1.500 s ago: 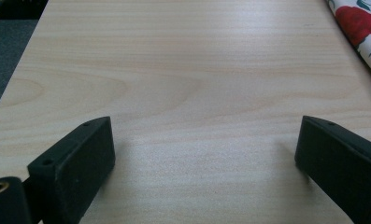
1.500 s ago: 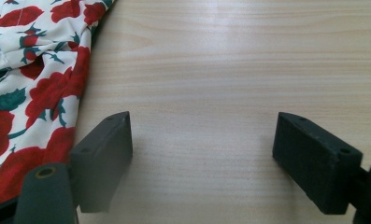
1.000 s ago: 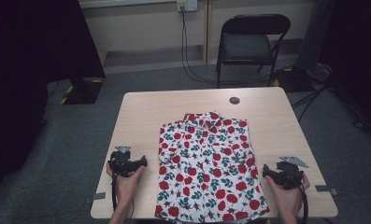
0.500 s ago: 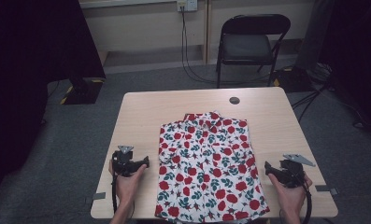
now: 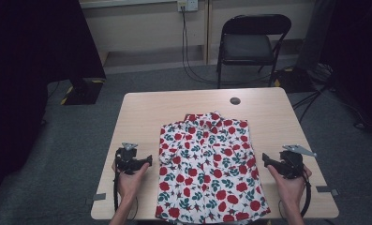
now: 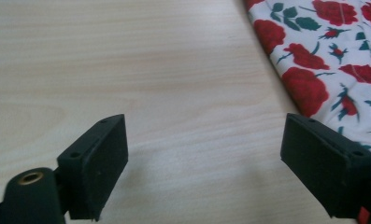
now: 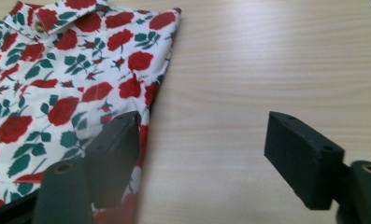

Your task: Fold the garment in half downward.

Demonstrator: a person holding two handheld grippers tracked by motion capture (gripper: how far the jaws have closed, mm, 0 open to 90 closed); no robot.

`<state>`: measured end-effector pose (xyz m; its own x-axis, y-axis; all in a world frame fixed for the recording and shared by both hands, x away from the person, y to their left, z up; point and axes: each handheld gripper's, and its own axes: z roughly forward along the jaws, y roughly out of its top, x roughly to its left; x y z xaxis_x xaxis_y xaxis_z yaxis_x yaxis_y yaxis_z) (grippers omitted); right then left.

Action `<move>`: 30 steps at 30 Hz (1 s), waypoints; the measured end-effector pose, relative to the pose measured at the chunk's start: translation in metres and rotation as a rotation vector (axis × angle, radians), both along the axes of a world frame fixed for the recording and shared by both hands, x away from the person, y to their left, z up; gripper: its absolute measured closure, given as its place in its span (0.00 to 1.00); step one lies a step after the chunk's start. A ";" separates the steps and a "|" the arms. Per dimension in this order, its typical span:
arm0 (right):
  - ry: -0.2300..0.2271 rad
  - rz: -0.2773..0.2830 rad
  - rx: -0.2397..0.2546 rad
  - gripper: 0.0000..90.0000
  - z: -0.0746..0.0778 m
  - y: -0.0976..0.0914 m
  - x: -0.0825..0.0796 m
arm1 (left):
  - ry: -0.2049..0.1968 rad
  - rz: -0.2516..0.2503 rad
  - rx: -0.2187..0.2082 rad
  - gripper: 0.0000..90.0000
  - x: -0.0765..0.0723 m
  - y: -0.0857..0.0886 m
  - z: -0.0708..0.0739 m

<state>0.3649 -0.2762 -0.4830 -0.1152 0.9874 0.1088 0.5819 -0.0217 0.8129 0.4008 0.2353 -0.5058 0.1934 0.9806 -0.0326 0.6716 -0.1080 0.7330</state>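
Note:
A folded white shirt (image 5: 207, 168) printed with red roses and green leaves lies collar-far on the light wooden table (image 5: 141, 117). My left gripper (image 5: 148, 159) points at the shirt's left edge; in the left gripper view this gripper (image 6: 206, 140) is open, its jaws have just been closing, and between them is bare wood, with the shirt (image 6: 323, 56) just past the right jaw. My right gripper (image 5: 265, 159) faces the shirt's right edge. In the right gripper view that gripper (image 7: 204, 135) is open and has just been closing, one jaw hanging over the shirt (image 7: 66, 70) edge.
A small dark round disc (image 5: 235, 100) sits near the table's far edge. A black folding chair (image 5: 249, 44) stands behind the table, with cables on the floor around it. Grey tape marks (image 5: 99, 197) sit at the front corners.
The right hand has lifted a little beside the shirt's right edge. The left hand has stayed almost where it was.

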 end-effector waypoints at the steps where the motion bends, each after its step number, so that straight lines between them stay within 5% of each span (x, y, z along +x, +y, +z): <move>1: -0.002 0.003 -0.003 0.29 0.001 0.001 0.001 | 0.002 -0.013 0.004 0.18 0.001 -0.003 0.002; 15: -0.029 0.050 0.040 0.33 0.015 0.006 0.020 | -0.029 -0.141 -0.020 0.18 0.023 -0.036 0.035; 30: -0.022 0.070 0.061 0.31 0.044 -0.002 0.047 | -0.087 -0.092 -0.014 0.25 0.044 -0.051 0.056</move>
<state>0.4115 -0.2777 -0.4394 -0.1870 0.9683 0.1654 0.5659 -0.0314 0.8239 0.4451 0.1840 -0.4497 0.2851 0.9582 -0.0255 0.5930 -0.1554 0.7901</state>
